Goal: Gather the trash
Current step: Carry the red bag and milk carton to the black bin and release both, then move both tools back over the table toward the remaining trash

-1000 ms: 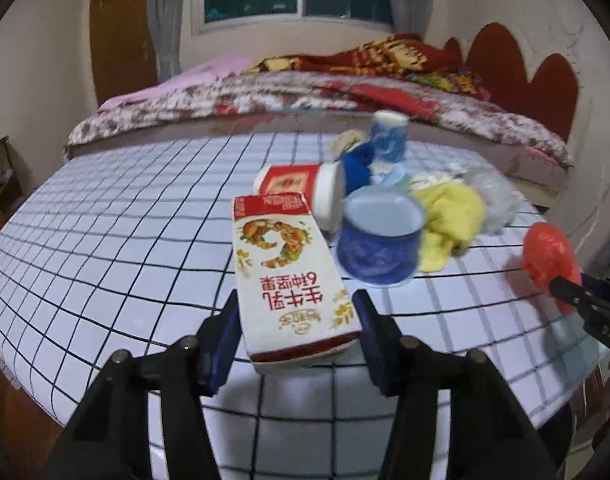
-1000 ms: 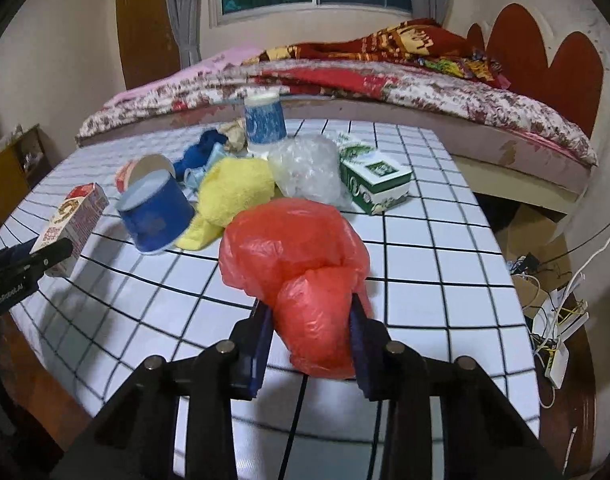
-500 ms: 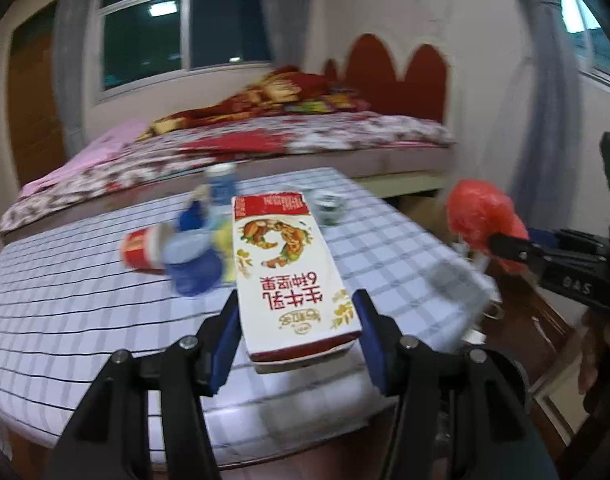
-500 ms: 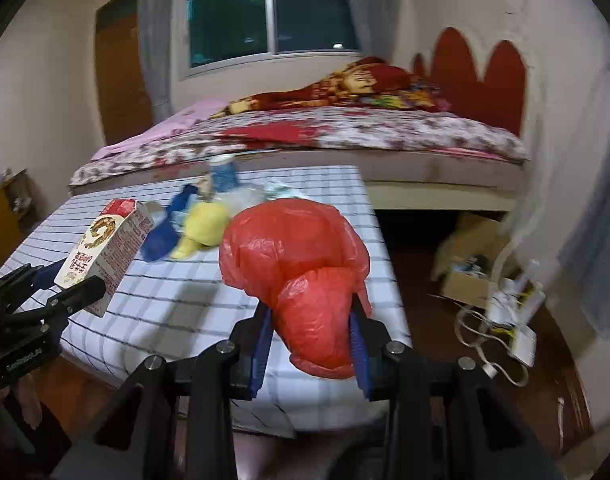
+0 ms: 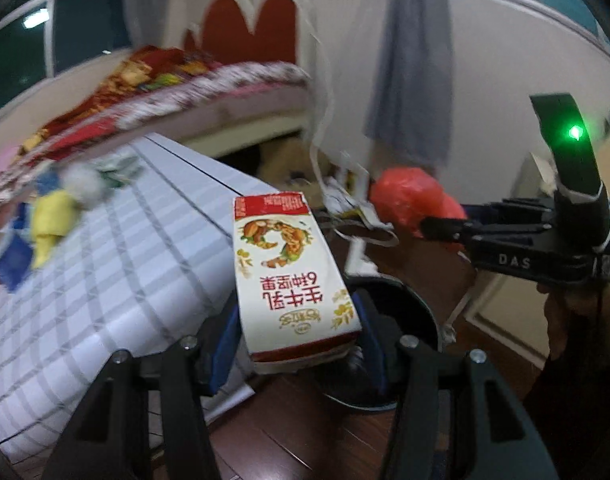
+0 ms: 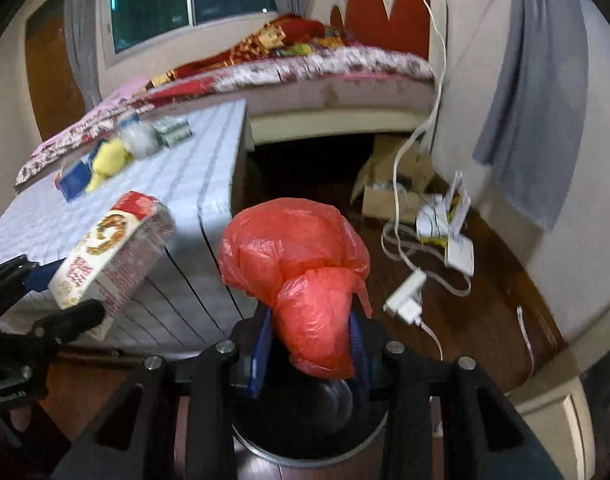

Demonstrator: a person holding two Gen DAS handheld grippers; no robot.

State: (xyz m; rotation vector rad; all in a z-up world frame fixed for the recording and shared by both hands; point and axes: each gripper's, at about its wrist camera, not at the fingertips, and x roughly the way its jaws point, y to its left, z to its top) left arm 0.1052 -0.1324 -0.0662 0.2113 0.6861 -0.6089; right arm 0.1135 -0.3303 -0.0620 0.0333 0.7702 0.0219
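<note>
Both grippers loaded: carton (image 5: 289,276), bag (image 6: 305,280).

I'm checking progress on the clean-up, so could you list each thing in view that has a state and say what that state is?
Milk carton: clamped in the left tongs, off the table.
Red plastic bag: bunched up, clamped in the right tongs, above the bin.
Black bin: on the floor, open-topped, contents not visible.
Table: yellow cloth and other litter left on it, blurred.
</note>
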